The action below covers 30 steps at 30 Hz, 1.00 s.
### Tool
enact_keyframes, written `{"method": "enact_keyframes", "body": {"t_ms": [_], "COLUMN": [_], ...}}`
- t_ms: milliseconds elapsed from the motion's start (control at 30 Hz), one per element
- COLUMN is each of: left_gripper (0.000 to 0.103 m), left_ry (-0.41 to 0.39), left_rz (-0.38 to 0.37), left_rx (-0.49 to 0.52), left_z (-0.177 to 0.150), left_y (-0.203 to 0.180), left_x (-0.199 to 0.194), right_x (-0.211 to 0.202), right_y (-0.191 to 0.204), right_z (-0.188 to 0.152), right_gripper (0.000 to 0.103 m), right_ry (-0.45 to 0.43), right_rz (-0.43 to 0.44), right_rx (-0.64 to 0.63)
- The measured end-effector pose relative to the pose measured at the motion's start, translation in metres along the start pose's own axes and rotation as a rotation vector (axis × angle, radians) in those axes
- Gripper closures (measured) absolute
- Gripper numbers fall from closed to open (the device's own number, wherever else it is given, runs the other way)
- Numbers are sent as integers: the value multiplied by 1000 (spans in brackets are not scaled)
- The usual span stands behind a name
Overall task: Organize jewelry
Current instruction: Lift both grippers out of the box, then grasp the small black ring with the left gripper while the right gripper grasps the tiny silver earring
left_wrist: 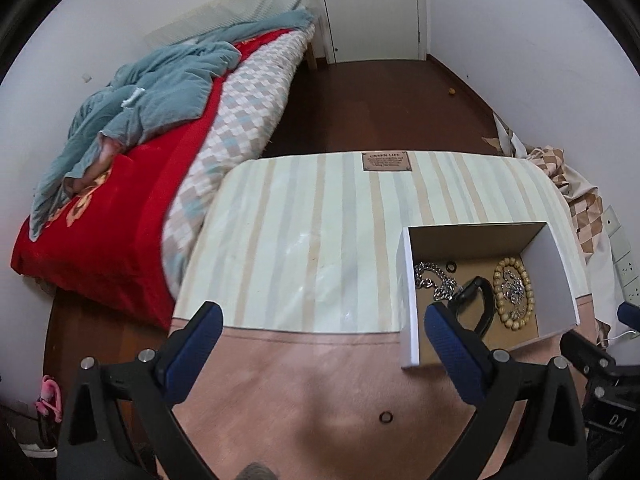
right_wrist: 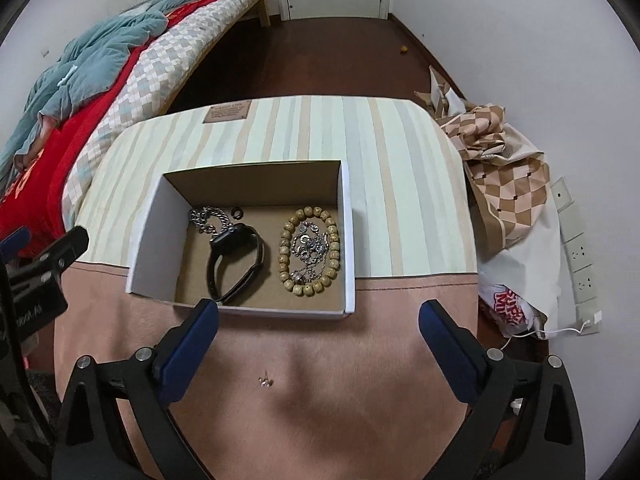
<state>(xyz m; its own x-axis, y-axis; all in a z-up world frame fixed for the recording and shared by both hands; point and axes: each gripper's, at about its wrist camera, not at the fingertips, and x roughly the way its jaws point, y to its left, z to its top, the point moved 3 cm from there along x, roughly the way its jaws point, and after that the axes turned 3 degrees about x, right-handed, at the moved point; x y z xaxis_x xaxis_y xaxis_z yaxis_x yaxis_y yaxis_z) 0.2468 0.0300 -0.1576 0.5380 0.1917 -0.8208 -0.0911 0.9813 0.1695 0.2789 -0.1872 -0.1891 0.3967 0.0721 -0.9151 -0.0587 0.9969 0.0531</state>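
Box (right_wrist: 148,240): open white carton, centre of right wrist frame, on striped bench (right_wrist: 360,140). Contents:
- beads (right_wrist: 286,256), a loop at box right;
- silver chain (right_wrist: 310,248), heaped inside the bead loop;
- watch (right_wrist: 236,256), black, box centre;
- link chain (right_wrist: 204,218), box upper left;
- ring (right_wrist: 237,212), dark, beside link chain.

Outside box, on pink bench cloth:
- second ring (left_wrist: 385,416), lower centre of left wrist frame;
- studs (right_wrist: 265,381), small, lower centre of right wrist frame.

Left gripper (left_wrist: 320,344): fingers apart, empty.
Right gripper (right_wrist: 318,340): fingers apart, empty.

Box (right_wrist: 240,280) on table (right_wrist: 400,160): watch (right_wrist: 236,258) left, bead bracelet (right_wrist: 310,250) right; ring (left_wrist: 385,416) outside, nearer.
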Motion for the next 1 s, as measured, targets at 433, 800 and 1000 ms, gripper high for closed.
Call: {"method": "enact_keyframes", "body": {"t_ms": [433, 800, 1000], "left_gripper": [0, 0, 0], "left_ry": [-110, -130, 55], "left_rz": [14, 70, 120], "left_rx": [-33, -69, -73], "left_z": [-11, -38, -85], "left_y": [10, 16, 20], "left_x": [-68, -75, -2], "right_x": [-80, -105, -29], "right_y": [3, 3, 4], "right_z": [-12, -38, -75], "right_gripper": [2, 2, 3], "right_ry": [-148, -189, -90], "right_rz": [-50, 2, 37], "right_rx": [1, 10, 10]}}
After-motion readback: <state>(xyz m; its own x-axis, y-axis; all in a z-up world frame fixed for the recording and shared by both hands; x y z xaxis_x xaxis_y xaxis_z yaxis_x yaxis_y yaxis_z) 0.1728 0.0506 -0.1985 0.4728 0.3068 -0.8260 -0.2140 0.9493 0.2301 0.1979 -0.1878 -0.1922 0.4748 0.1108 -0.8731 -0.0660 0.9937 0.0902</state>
